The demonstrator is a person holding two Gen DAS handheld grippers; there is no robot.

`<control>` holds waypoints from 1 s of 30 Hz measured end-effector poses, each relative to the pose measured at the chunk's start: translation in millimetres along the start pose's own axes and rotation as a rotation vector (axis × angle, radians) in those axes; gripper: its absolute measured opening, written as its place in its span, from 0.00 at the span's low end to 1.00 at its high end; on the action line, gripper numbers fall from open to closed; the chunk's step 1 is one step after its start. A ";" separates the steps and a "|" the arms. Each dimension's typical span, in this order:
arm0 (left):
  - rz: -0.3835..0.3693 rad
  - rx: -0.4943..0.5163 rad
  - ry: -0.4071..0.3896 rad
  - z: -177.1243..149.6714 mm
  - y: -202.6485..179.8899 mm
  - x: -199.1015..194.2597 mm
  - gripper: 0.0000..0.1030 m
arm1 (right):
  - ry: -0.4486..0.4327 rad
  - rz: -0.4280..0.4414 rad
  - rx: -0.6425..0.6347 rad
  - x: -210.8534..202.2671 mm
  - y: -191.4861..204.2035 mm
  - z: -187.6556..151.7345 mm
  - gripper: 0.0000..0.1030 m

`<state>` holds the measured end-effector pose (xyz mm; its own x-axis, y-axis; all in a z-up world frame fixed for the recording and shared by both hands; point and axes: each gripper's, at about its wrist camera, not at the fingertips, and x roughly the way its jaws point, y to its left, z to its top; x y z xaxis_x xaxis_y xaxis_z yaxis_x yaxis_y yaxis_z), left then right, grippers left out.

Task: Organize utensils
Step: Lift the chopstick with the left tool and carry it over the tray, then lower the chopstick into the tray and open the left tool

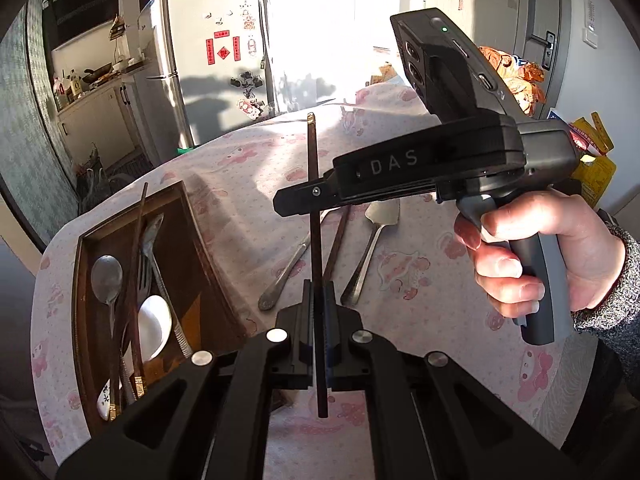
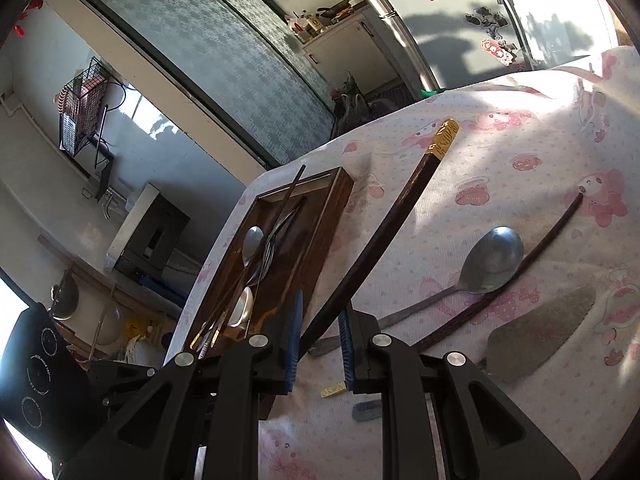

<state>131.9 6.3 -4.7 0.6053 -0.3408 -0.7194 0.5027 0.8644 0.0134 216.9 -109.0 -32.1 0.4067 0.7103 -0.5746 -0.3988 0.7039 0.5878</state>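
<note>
A dark chopstick [image 1: 314,152] with a gold end [image 2: 444,140] hangs above the pink-patterned tablecloth, held by both grippers. My left gripper [image 1: 319,304] is shut on its lower part. My right gripper [image 1: 298,200], held by a hand [image 1: 520,248], grips it farther up from the right. In the right wrist view the chopstick runs up and right from between the blue pads of the right gripper [image 2: 320,312]. To the left lies a wooden tray [image 1: 192,220] [image 2: 332,216] holding spoons, a fork and chopsticks. On the cloth lie a metal spoon [image 2: 496,260], another chopstick [image 2: 540,248] and a flat server [image 2: 540,332].
The table's left edge runs just beyond the tray. A silver fridge [image 1: 208,60] stands behind the table, and snack packets [image 1: 516,72] lie at its far right. A small gold piece [image 2: 334,390] lies on the cloth under my right gripper.
</note>
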 end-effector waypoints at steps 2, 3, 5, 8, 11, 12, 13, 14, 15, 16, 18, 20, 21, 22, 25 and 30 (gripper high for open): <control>0.025 -0.021 -0.002 -7.8 18.3 -8.0 0.05 | 0.018 0.011 -0.015 19.1 16.2 4.3 0.17; 0.038 -0.035 -0.002 -11.6 27.5 -11.2 0.05 | 0.027 0.014 -0.024 28.5 24.7 5.8 0.17; 0.055 -0.061 0.000 -19.5 47.0 -16.6 0.05 | 0.046 0.020 -0.038 47.4 37.4 9.3 0.17; 0.073 -0.108 0.002 -30.3 76.2 -20.6 0.05 | 0.072 0.022 -0.056 73.6 54.1 13.6 0.17; 0.092 -0.149 0.002 -39.8 99.9 -20.3 0.00 | 0.096 0.016 -0.065 94.4 62.8 15.9 0.17; 0.098 -0.165 0.003 -42.5 107.0 -19.4 0.00 | 0.101 0.005 -0.070 100.5 64.7 16.2 0.17; 0.093 -0.177 0.003 -45.3 112.7 -18.4 0.00 | 0.107 -0.002 -0.072 106.0 65.9 16.5 0.17; 0.090 -0.188 0.002 -47.0 117.4 -17.4 0.00 | 0.112 -0.010 -0.071 111.3 67.0 16.8 0.17; 0.091 -0.195 0.002 -48.5 120.1 -16.2 0.00 | 0.117 -0.012 -0.071 114.8 66.9 17.1 0.17; 0.099 -0.195 0.005 -49.6 120.9 -14.8 0.00 | 0.121 -0.015 -0.072 117.3 67.0 17.6 0.17; 0.110 -0.194 0.011 -49.4 122.3 -11.2 0.00 | 0.132 -0.023 -0.079 122.2 68.7 18.0 0.17; 0.110 -0.194 0.016 -49.8 122.7 -8.3 0.00 | 0.136 -0.038 -0.081 122.6 68.5 17.6 0.18; 0.119 -0.197 0.015 -50.1 123.2 -8.5 0.00 | 0.130 -0.036 -0.083 120.3 67.7 17.6 0.22; 0.119 -0.199 0.014 -50.6 122.6 -9.4 0.00 | 0.124 -0.032 -0.084 117.1 67.3 17.4 0.24; 0.128 -0.181 0.007 -50.1 115.9 -16.1 0.00 | 0.102 -0.019 -0.083 103.4 65.3 15.7 0.28; 0.103 -0.132 -0.032 -42.2 85.4 -29.1 0.58 | 0.089 -0.036 -0.120 61.0 53.1 9.9 0.36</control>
<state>131.1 105.7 -12.0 0.6695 -0.2576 -0.6968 0.3525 0.9358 -0.0072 228.7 -28.4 -30.2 0.3500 0.6785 -0.6459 -0.4824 0.7216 0.4966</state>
